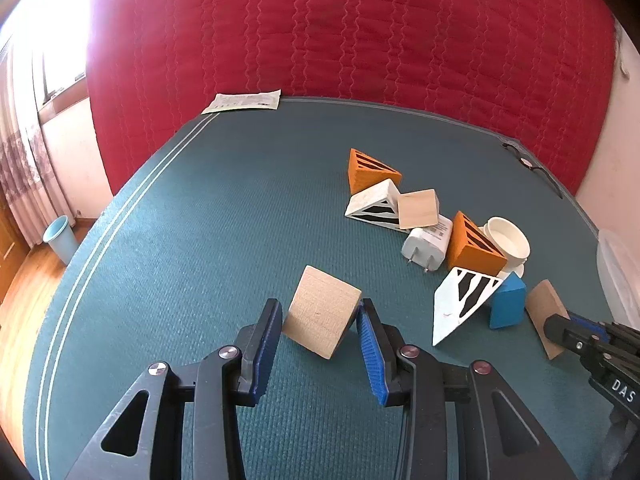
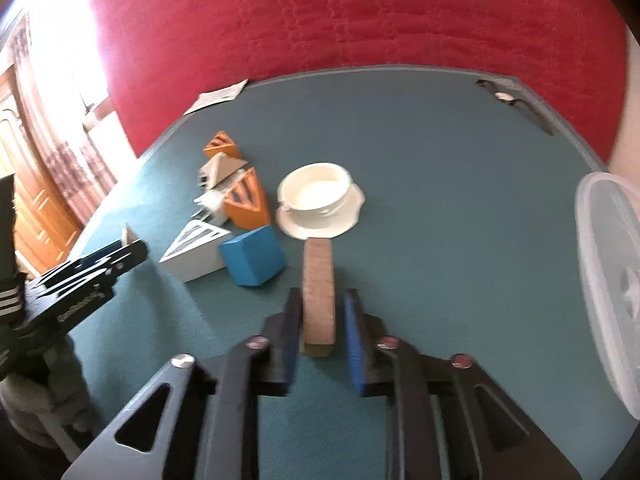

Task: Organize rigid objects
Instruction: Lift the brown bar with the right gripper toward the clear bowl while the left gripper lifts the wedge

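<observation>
2 handheld grippers work a teal surface (image 1: 192,216) scattered with rigid objects, each fixed on a flat wooden tile. The left gripper (image 1: 320,320) brackets a tilted wooden tile (image 1: 322,312), its blue pads touching or all but touching the tile's 2 side edges; whether the tile is raised or rests on a lower corner cannot be told. The right gripper (image 2: 320,320) straddles a second wooden tile (image 2: 318,296) standing on edge, with a visible gap at the right pad, so the jaws stand parted and not yet clamped. Just beyond lie a blue block (image 2: 254,256), a white striped wedge (image 2: 194,250), an orange wedge (image 2: 246,200), a charger plug (image 1: 426,246) and a white bowl (image 2: 316,188) on its saucer, while a clear plastic lid (image 2: 608,280) sits at the right edge. The step in hand appears to be gathering the 2 matching tiles. Doing it well likely means centring the right pads on the tile's broad faces before squeezing, closing squarely so it does not topple against the blue block, and holding the left tile level.
</observation>
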The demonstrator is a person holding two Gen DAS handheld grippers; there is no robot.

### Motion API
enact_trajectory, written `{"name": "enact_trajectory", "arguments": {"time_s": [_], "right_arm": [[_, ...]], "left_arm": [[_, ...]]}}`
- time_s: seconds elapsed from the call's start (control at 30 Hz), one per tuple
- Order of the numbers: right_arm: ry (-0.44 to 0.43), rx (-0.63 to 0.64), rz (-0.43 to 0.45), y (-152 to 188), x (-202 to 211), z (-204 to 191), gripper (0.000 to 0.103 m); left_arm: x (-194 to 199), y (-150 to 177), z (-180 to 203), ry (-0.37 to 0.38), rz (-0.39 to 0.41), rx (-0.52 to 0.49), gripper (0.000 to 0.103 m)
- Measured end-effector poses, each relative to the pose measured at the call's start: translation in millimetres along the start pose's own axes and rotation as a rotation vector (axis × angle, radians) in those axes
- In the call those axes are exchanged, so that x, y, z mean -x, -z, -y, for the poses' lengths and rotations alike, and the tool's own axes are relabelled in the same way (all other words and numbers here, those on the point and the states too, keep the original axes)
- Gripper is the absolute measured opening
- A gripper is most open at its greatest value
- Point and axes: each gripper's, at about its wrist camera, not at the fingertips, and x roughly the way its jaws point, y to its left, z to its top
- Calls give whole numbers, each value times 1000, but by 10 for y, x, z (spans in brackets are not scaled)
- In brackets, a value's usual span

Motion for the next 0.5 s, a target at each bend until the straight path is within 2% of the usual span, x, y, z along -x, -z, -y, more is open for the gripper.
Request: {"name": "enact_trajectory", "arguments": {"time_s": [0.13,0.27,0.43,0.5], "right_arm": [[54,-25,30,-20,71,112,31],[40,-56,32,-10,100,194,31],[19,-4,10,1,26,61,31],[45,25,7,0,-13,12,32]], "left_arm": [[-19,-5,-13,8,-12,9,41],[-27,-8,-9,13,-16,9,41],[-31,-9,-9,13,-16,9,41],[-33,-11,-5,13,-16,9,41]]}}
